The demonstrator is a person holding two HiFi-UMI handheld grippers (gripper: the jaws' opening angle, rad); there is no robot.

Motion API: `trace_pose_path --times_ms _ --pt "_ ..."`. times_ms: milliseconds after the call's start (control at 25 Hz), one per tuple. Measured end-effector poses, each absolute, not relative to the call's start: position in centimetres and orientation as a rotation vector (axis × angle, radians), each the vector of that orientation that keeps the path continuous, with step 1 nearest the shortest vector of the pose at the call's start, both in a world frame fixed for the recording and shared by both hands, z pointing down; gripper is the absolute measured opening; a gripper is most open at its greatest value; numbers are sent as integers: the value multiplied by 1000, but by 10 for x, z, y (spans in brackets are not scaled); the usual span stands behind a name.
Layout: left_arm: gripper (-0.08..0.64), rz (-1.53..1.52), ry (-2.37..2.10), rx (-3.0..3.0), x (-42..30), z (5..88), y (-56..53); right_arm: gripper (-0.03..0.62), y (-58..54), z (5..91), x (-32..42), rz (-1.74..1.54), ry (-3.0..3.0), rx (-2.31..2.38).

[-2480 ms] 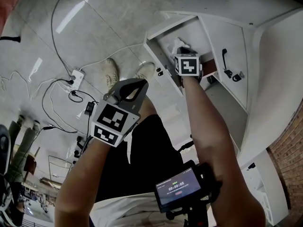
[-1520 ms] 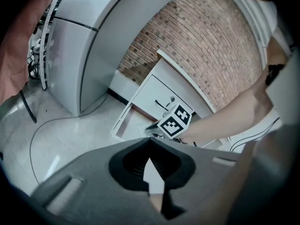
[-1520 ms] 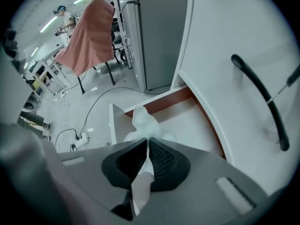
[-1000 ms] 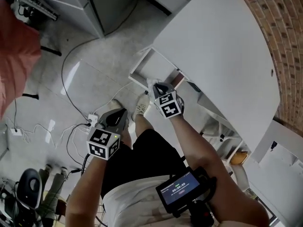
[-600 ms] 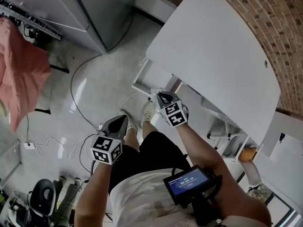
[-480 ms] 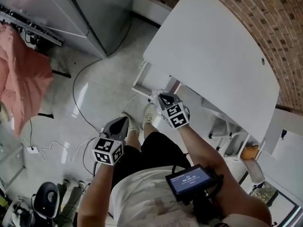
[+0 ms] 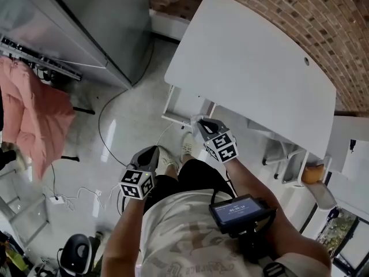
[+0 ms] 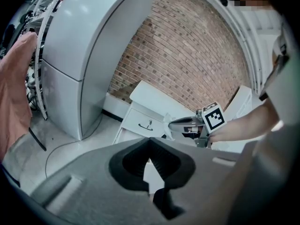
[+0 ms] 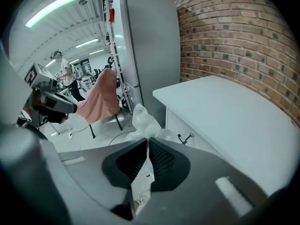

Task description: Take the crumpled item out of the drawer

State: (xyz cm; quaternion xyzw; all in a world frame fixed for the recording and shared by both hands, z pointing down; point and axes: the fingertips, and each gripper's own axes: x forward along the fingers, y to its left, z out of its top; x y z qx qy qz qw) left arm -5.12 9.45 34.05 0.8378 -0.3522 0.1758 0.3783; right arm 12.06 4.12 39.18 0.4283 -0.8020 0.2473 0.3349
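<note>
**Crumpled item lifted clear of the drawer**

My left gripper (image 8: 150,142), matte grey, has its jaws closed on nothing. The white drawer (image 7: 168,113) stands open under the smooth desk top (image 7: 253,68). My right gripper (image 9: 148,142) pinches the crumpled item (image 9: 143,118), a thin, translucent white wad, in mid-air outside the drawer. I judge extraction done, with only set-down left.

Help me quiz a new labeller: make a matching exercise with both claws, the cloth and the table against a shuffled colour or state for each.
Things:
1 right claw
2 left claw
3 cloth
4 table

States:
A pink, hanging
B shut, empty
C white, flat
D shut on the crumpled item

Pairs: 1-D, 2-B, 3-A, 4-C
</note>
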Motion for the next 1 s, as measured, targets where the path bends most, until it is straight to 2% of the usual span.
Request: trace_pose_path --times_ms 1000 --pt "-2 394 -826 2402 -13 247 77 25 62 232 182 504 -2272 1475"
